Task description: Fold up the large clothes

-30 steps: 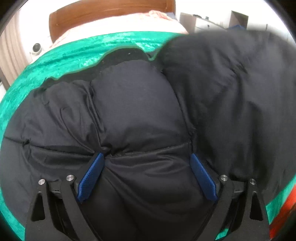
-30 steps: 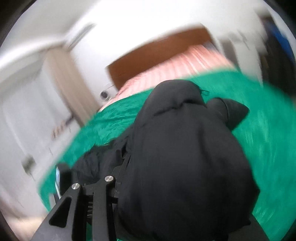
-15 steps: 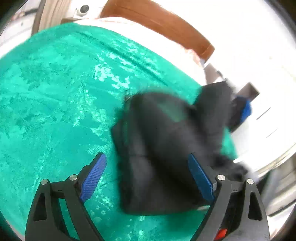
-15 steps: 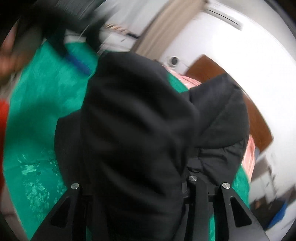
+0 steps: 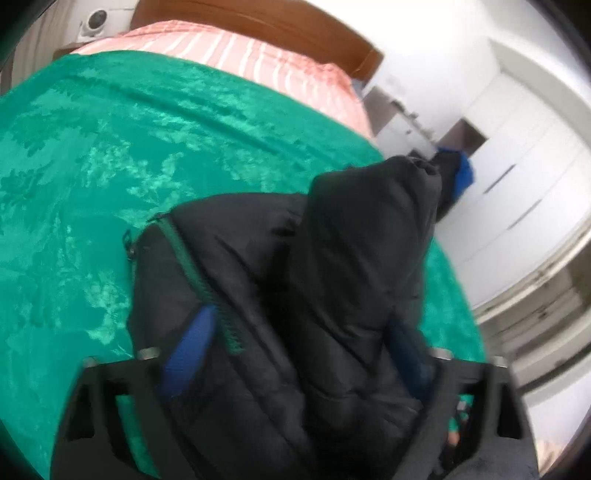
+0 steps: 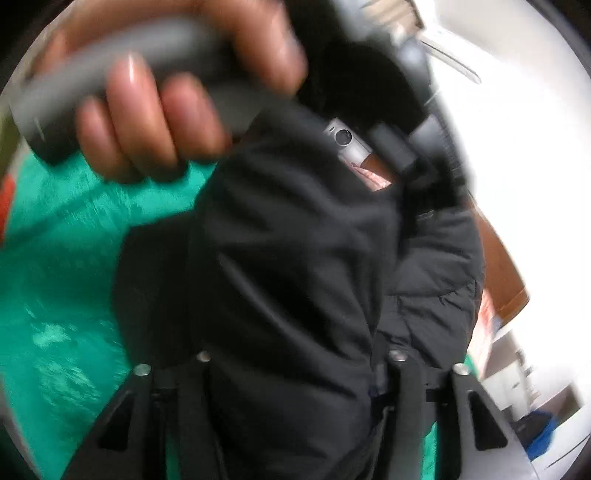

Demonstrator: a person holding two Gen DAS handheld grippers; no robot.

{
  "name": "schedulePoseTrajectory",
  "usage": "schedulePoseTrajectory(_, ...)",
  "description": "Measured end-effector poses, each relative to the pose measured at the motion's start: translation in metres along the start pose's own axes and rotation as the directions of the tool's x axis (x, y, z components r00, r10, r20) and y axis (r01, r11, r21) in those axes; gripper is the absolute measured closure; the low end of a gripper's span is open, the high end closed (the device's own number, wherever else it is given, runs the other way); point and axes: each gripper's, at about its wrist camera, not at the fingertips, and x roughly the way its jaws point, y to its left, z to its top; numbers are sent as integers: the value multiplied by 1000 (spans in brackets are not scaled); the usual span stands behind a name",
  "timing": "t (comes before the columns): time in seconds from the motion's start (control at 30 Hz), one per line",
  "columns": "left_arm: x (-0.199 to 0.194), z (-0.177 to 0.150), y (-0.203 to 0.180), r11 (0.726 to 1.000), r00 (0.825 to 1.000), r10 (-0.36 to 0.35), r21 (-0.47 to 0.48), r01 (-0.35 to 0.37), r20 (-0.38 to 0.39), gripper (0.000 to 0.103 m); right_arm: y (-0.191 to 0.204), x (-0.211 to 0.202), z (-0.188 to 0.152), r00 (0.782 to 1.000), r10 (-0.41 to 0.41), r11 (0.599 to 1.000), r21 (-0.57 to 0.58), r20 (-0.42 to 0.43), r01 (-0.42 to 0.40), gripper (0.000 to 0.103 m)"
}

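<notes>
A black puffer jacket [image 5: 351, 240] lies bunched on the green bedspread [image 5: 110, 166], one padded part standing up in a ridge. My left gripper [image 5: 299, 332] straddles the near end of the bundle. Its jaws are closing, and both blue pads [image 5: 192, 343] still show their faces beside the fabric. In the right wrist view the jacket [image 6: 295, 240] fills the gap of my right gripper [image 6: 299, 354] and hides its pads. Those jaws are opening with the fabric still between them. A hand [image 6: 147, 122] holding the other gripper's grey handle [image 6: 110, 62] is close above.
Pink striped bedding [image 5: 240, 55] and a wooden headboard [image 5: 258, 18] lie at the far end. White cupboards [image 5: 517, 166] with a blue item [image 5: 465, 173] stand past the bed's right edge. A small white camera [image 5: 96, 22] sits beside the headboard. Green cover spreads wide to the left.
My left gripper lifted off the jacket, swung over the bedspread and came back astride the bundle. My right gripper rolled and carried a jacket part across; the hand on the other handle came into its view.
</notes>
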Motion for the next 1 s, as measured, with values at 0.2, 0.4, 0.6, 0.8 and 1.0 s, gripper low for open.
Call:
schedulePoseTrajectory(0.2,-8,-16,33,999,1000,15,-30,-15,12,52,-75,-57,8,931,317,845,392,181,-364,35)
schedulePoseTrajectory(0.4,-6,-28,73,993,999,-10,-117,14,33,52,-201,1,40,938,271,594,729,216,-340,27)
schedulePoseTrajectory(0.6,-1,-41,73,994,999,-7,-105,13,50,52,-207,142,18,930,366,491,840,43,-232,27)
schedulePoseTrajectory(0.8,20,-36,86,990,999,-6,-138,12,49,52,-197,191,-14,921,387,472,867,-39,-162,25)
schedulePoseTrajectory(1.0,33,-34,85,992,1000,7,-123,-4,24,52,-177,204,-28,940,337,538,830,-55,-145,24)
